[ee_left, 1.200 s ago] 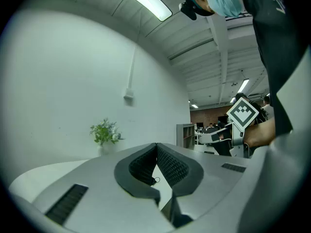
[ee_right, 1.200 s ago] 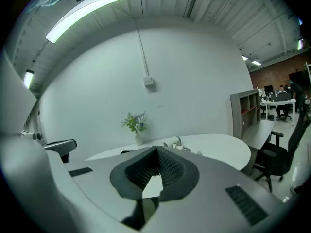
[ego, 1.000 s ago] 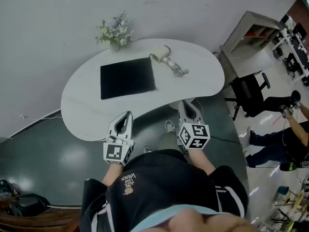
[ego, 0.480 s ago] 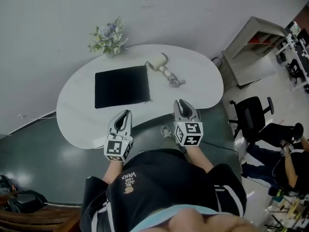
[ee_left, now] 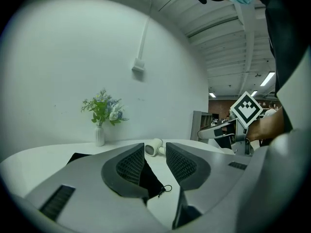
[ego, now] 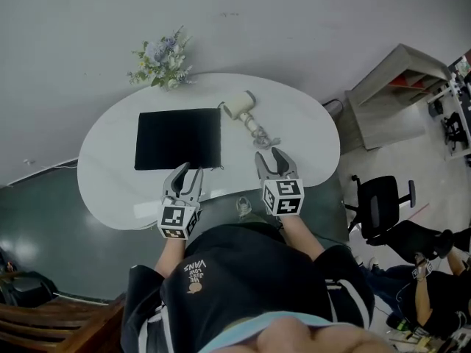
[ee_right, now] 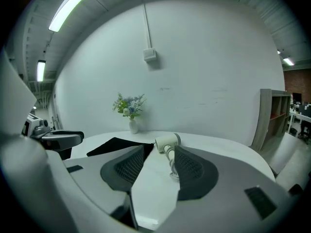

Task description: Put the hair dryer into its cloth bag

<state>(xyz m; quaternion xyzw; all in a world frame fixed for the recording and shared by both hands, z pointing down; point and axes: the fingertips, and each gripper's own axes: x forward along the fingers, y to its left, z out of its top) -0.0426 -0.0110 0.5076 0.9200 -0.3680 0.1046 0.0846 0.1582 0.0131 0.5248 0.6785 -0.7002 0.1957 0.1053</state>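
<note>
- A white, kidney-shaped table (ego: 309,142) stands against a pale wall (ego: 294,20) on a dark, glossy grey-green floor (ego: 44,219).
- A flat black rectangular cloth bag (ego: 177,139) lies on the table, empty-looking and smooth, with a drawstring loop at its near right corner.
- Behind the cloth bag, at the table's far edge, stands a small white vase (ego: 160,61) of green and bluish flowers.
- Just right of the bag's far right corner lies the cream hair dryer (ego: 241,107), on its side and outside the bag; its pale cord (ego: 268,140) trails toward the person and ends in a loose coil.
- Well to the right of the bag, off the table, are a light wooden shelf unit (ego: 397,87) and a black office chair (ego: 383,204).
- The left gripper (ego: 187,172) is held out low in front of the person, its tips at the bag's near edge by the drawstring corner (contact cannot be judged). Its jaws have just been opening and stand partly apart, with nothing gripped; only the bag's corner shows below the gap.
- The right gripper (ego: 271,157) reaches out to the right of the bag, its tips just short of the coiled cord. Its jaws have just been opening too, stand wider apart than the left's, and hold nothing; the dryer shows beyond the gap.
</note>
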